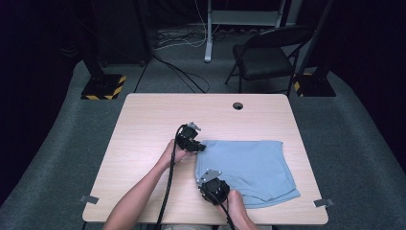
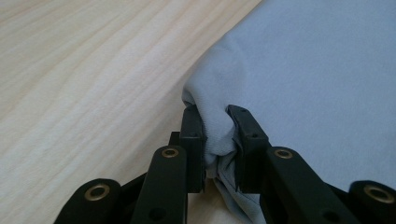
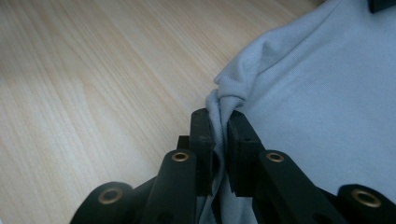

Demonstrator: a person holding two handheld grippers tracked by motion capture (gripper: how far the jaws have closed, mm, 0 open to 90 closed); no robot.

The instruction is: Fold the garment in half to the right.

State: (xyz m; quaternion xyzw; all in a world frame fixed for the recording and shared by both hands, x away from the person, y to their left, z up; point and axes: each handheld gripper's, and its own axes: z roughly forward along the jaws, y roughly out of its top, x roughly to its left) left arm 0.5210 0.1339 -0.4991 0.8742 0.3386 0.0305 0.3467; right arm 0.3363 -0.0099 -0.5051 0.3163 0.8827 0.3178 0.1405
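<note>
Both grips set, fold not yet made. Left gripper (image 2: 216,135) clamped on a bunched corner of the light-blue folded cotton garment (image 1: 249,170); right gripper (image 3: 221,140) pinches its near left edge. Garment lies flat, right-centre of the pale wooden table (image 1: 143,139). High view gives layout; gripper views show cloth betw. pads.

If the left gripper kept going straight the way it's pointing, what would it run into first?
The left gripper is already shut on the blue cloth's edge, so it would likely push further into that cloth, bunching it across the table.

Folded light-blue cloth (image 1: 249,170) on pale wooden table (image 1: 143,139) right-near, black folding chair (image 1: 268,52) far beyond table
</note>
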